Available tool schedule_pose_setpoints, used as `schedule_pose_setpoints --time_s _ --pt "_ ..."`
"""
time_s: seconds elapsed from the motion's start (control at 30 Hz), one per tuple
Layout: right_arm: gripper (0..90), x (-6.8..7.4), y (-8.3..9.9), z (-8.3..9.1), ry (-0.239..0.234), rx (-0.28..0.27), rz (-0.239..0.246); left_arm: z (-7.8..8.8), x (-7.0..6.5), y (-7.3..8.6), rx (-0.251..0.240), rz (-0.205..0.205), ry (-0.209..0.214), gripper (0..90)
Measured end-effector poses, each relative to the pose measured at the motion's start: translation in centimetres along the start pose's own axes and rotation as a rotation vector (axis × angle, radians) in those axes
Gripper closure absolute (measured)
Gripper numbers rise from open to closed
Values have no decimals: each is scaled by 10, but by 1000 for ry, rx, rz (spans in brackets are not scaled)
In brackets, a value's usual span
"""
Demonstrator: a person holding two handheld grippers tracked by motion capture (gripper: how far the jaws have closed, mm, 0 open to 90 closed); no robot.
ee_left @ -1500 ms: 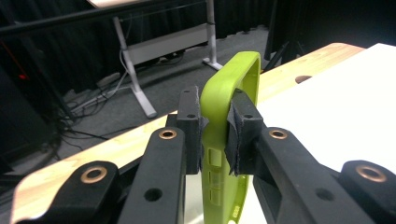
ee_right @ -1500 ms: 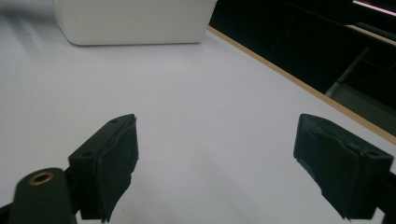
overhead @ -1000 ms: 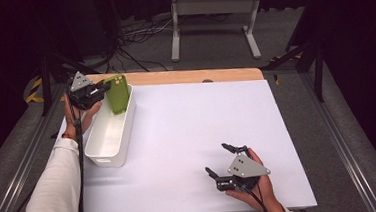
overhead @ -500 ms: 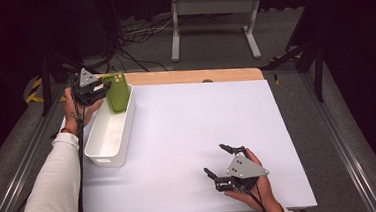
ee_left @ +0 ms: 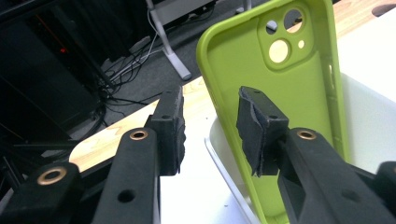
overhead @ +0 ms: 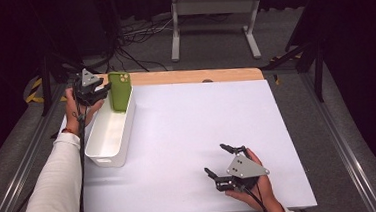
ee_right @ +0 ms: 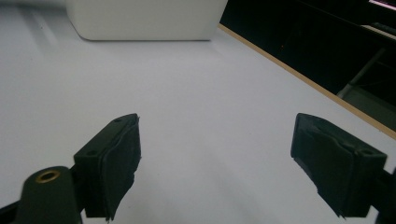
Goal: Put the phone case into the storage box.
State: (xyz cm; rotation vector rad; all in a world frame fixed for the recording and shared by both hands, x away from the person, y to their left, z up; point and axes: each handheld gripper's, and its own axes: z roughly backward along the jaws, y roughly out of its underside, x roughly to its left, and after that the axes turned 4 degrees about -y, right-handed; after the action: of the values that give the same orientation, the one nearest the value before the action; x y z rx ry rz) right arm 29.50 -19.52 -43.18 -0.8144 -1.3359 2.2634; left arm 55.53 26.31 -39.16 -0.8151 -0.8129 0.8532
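At the upper left of the high view the left gripper [overhead: 105,88] is seen beside the green phone case [overhead: 120,90], which stands upright at the far end of the white bin [overhead: 99,160], leaning on its end wall. In the left gripper view the jaws have just been opening: the case's near edge lies between the pads, but a gap shows on each side, so it is judged released. The case is judged light, thin and rubbery, likely to flex and tip; hold is best taken across a long side edge, clear of the camera cut-out. Its foot is hidden by the bin. At the lower right, the right gripper [overhead: 222,159] is held spread wide and empty over the white surface [overhead: 196,115].
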Motion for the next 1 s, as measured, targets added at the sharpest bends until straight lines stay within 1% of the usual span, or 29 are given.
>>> schedule_pose_setpoints --time_s 0.2,0.3,0.4,0.47,0.53,0.6,0.7,0.8,0.83,0.87,0.93,1.0 --pt "167 0 0 1 2 -2 -6 6 1 0 -14 5 0 597" --pt "167 0 -1 1 4 -4 -4 8 1 -1 -21 3 -7 567" --pt "167 0 -1 2 7 -7 -6 11 2 -3 -41 10 -8 563" --pt "167 0 -1 2 7 -6 -7 12 2 -4 -43 8 -10 555" --pt "167 0 -1 1 10 -4 -4 13 2 -4 -51 21 -7 529" --pt "167 0 -1 1 10 -3 -4 14 2 -4 -53 23 -12 523" --pt "167 -1 0 1 11 0 -4 18 2 -4 -59 23 -17 488" --pt "167 -1 0 1 13 2 -2 22 2 -5 -74 35 -15 455" --pt "167 -1 0 1 13 2 -2 23 2 -5 -80 38 -21 455" --pt "167 -1 0 1 13 2 -1 25 2 -5 -81 36 -22 448" --pt "167 -1 -1 1 13 2 0 29 1 -6 -92 45 -11 428" --pt "167 -1 -1 1 12 0 0 32 0 -6 -100 47 -13 403"
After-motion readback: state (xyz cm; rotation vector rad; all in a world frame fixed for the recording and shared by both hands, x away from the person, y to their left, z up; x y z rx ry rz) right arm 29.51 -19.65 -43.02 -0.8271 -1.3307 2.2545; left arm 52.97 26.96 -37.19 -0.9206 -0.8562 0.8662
